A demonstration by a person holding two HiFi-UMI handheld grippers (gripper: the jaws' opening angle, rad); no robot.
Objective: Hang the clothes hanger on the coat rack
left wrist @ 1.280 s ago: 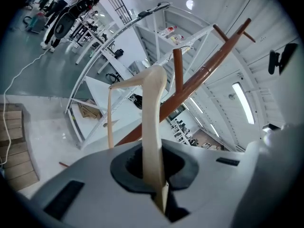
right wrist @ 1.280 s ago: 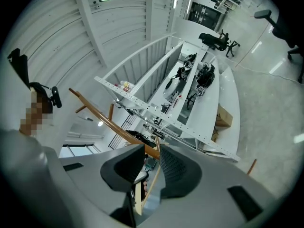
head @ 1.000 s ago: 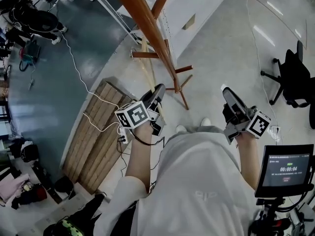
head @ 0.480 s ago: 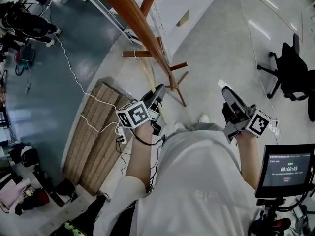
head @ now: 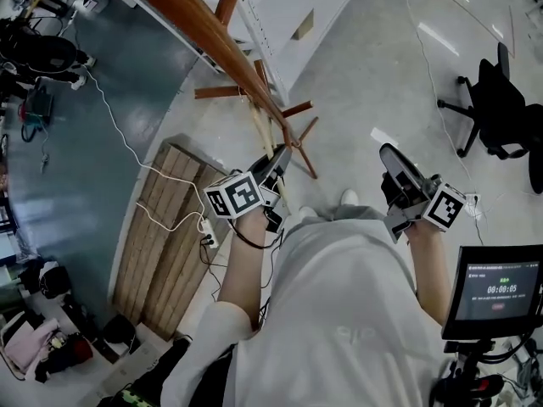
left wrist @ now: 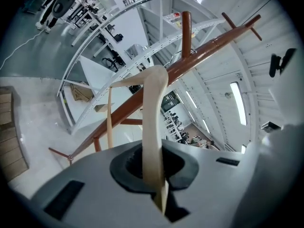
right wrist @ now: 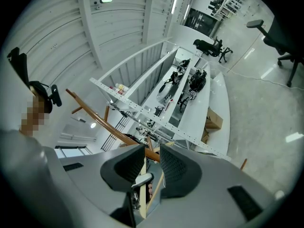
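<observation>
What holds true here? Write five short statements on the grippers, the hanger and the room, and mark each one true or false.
1. The left gripper is shut on the pale wooden hanger. True.
2. The hanger already hangs on the coat rack. False: the left gripper holds it, and it sits on no peg.
3. The right gripper grips a second hanger. False: its jaws stand apart with nothing between them.
4. A black office chair stands on the floor at the right of the head view. True.
5. The coat rack is white metal. False: it is brown wood.
</observation>
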